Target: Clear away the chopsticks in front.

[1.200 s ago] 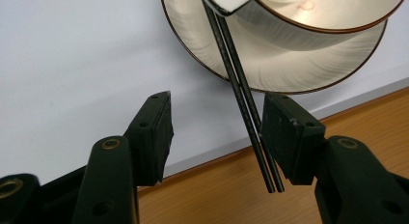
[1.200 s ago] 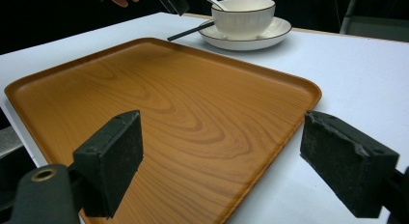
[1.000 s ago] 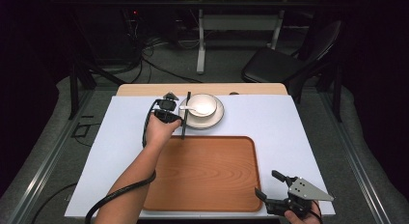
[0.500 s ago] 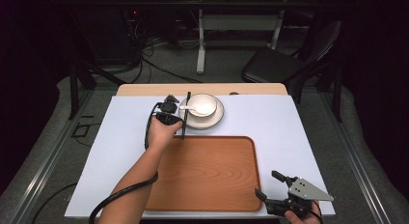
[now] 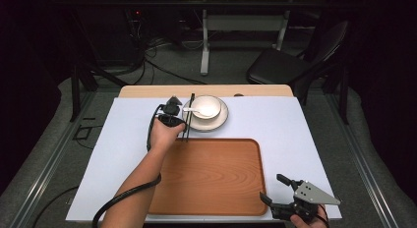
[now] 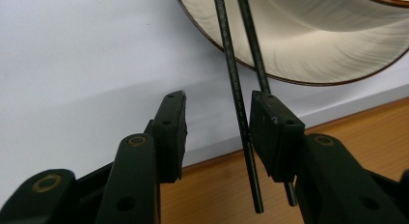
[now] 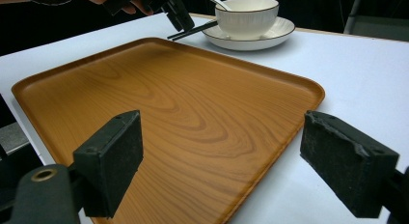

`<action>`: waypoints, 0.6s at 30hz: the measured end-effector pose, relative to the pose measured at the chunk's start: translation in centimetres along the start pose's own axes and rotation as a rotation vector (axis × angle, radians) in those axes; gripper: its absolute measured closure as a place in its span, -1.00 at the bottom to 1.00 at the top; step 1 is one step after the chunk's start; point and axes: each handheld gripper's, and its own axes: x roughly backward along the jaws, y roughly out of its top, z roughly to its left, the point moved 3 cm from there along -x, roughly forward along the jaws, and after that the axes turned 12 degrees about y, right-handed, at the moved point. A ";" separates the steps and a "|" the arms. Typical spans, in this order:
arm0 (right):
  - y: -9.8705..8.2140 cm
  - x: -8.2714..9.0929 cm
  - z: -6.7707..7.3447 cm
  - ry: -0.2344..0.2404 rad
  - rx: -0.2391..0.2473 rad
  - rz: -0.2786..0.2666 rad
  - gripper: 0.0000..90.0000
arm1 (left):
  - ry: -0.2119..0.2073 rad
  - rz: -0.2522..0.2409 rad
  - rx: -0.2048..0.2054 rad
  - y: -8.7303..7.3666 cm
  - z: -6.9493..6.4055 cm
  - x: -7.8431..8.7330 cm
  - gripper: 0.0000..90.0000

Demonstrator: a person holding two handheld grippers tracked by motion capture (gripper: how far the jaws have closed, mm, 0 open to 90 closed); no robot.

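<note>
— Black chopsticks [image 5: 188, 117], two of them, lie side by side just left of the plate [image 5: 220, 124], their far ends against its rim, their near ends at the tray's far edge
— And the rest, counted?
— One wooden tray [image 5: 206, 176], one plate, one white bowl [image 5: 206, 106] on it, one spoon [image 5: 194, 110] in the bowl, two grippers
— What can't you make out?
— In the left gripper view the chopsticks' near tips run off below, one slips behind the right-hand jaw, and whether that pad touches it I cannot tell
— How do the hands sit?
— Left forearm reaches far across the tray's left side; the left gripper [image 6: 217, 120] points down at the sticks, jaws half apart, both sticks between them, not clamped. Right gripper [image 5: 275, 188] rests at the near right corner of the tray, jaws wide, holding nothing
</note>
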 end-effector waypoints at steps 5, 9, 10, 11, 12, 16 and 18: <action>0.0 0.0 0.0 0.002 -0.001 0.001 -0.68 | 0.000 -0.001 0.012 0.5 0.1 -0.3 0.35; 0.0 0.1 0.0 0.005 -0.001 0.001 -0.68 | 0.005 0.014 0.015 0.7 0.0 -0.5 0.51; 0.0 0.1 0.0 0.006 -0.002 0.005 -0.68 | 0.001 0.031 0.023 0.8 0.0 -0.5 0.54; 0.0 0.1 0.0 0.006 -0.002 0.005 -0.68 | 0.001 0.031 0.023 0.8 0.0 -0.5 0.58; 0.0 0.1 0.0 0.007 -0.003 0.006 -0.68 | 0.008 0.033 0.025 1.0 0.0 -0.6 0.59; 0.0 0.1 0.0 0.007 -0.002 0.002 -0.68 | 0.017 0.050 0.023 1.2 0.0 -0.6 0.63; 0.0 0.1 0.0 0.008 -0.003 0.004 -0.68 | 0.020 0.064 0.018 1.3 -0.1 -0.6 0.66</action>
